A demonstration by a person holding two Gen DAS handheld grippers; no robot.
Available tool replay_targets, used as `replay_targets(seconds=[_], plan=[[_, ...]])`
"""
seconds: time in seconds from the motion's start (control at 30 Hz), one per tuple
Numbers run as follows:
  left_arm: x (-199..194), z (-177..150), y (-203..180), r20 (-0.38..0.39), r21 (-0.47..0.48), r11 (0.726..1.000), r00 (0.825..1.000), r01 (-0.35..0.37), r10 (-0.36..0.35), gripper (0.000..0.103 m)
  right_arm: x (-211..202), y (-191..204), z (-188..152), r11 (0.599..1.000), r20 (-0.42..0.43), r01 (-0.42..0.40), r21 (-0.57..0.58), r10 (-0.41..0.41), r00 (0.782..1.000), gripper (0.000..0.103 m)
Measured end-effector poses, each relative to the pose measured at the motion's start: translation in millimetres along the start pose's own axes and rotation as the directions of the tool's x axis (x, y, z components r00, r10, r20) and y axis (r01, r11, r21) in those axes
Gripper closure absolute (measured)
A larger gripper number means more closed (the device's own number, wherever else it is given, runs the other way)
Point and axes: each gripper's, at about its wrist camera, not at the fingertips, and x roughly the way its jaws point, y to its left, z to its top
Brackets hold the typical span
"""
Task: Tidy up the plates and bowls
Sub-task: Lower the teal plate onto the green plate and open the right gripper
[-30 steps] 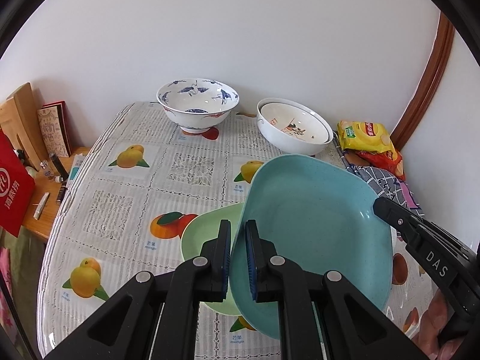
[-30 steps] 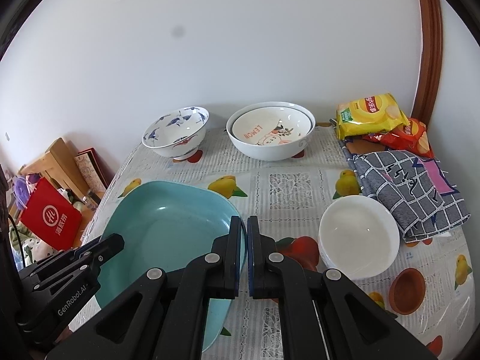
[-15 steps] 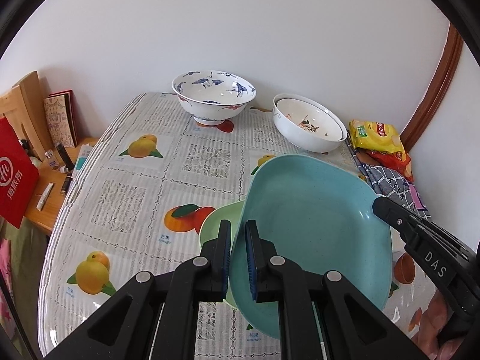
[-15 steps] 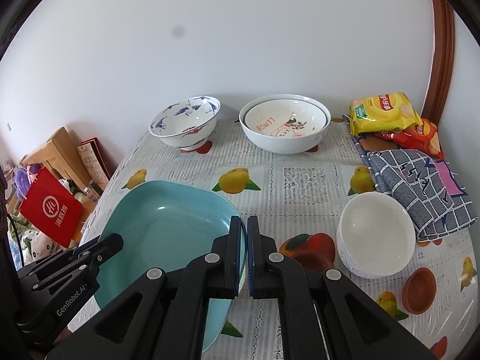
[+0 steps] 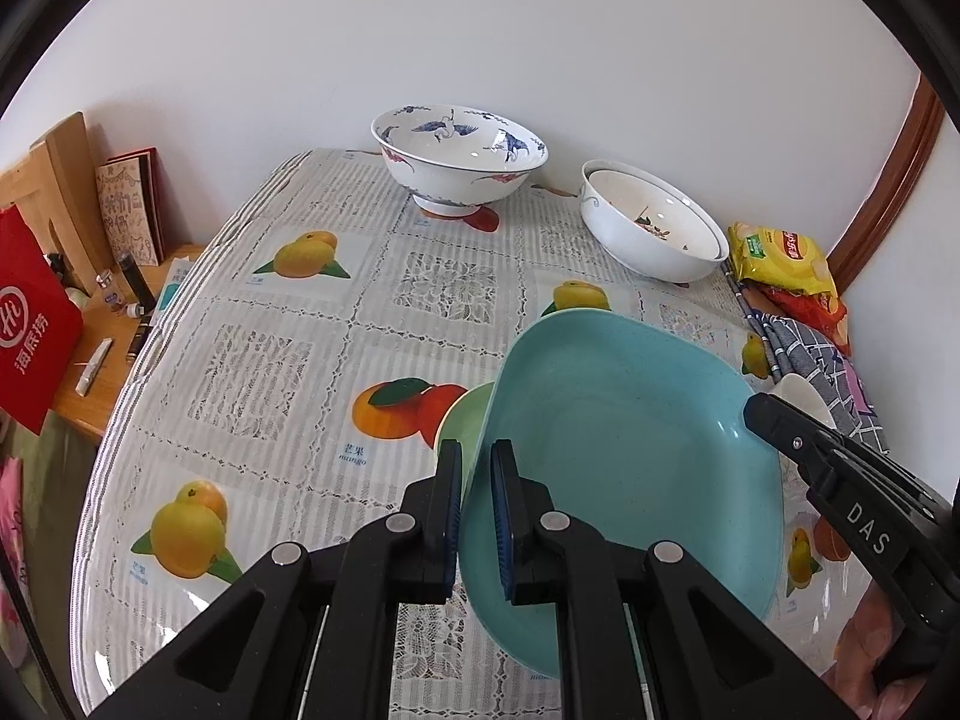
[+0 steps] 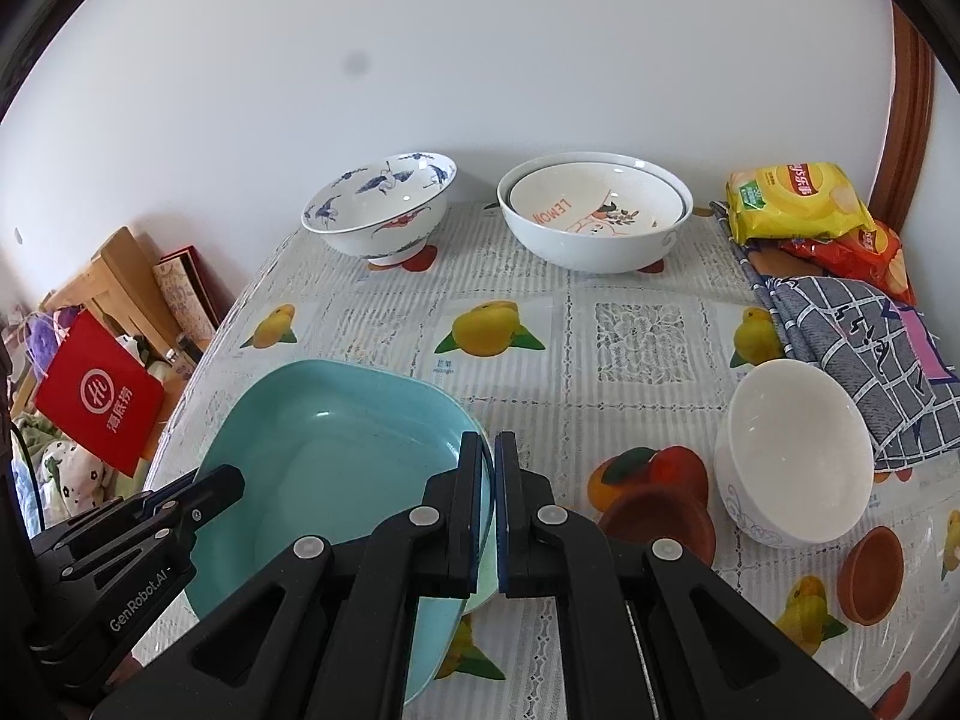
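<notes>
The left claw (image 5: pixel 477 468) sits at the bottom middle of the left view. It is pinched on the left rim of the blue plate (image 5: pixel 624 456). The right claw (image 6: pixel 487 468) sits at the bottom middle of the right view. It is pinched on the right rim of the same blue plate (image 6: pixel 336 468). So both claws hold one plate between them, and it tilts a little above the table.

A green plate (image 5: pixel 465 420) peeks out from under the blue one. It lies flat on the tablecloth (image 5: pixel 288 360), which has fruit pictures on it.

In the right view, a small white bowl (image 6: pixel 792 456) stands at the middle right, well apart from the plates. Just beside it, up and to the right, lies a folded checked cloth (image 6: pixel 864 354).

Near the wall at the top of the frame stands a blue-and-white bowl (image 6: pixel 378 204). To its right are two white bowls (image 6: pixel 594 216), one sitting inside the other. In the upper right are a yellow chip bag (image 6: pixel 792 201) and a red chip bag (image 6: pixel 864 252). A red paper bag (image 6: pixel 99 396) hangs past the table's left edge.
</notes>
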Motion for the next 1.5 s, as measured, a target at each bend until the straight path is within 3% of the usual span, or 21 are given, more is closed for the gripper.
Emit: replay_targets(seconds=[0.57,1.5], plan=[[28.4,-6.7,14.9,-0.062,-0.026,0.998,0.997,-0.054,0.053,0.093,40.3,9.1,-6.3,0.999,-0.075,-0.022,-0.032,0.02,0.997,0.099],[53.5,-5.1,1.2,-0.112,0.007,0.999,0.992,-0.054,0.054,0.093,81.8,1.6,4.0,0.997,-0.101,0.005,-0.081,-0.013,0.995,0.096]])
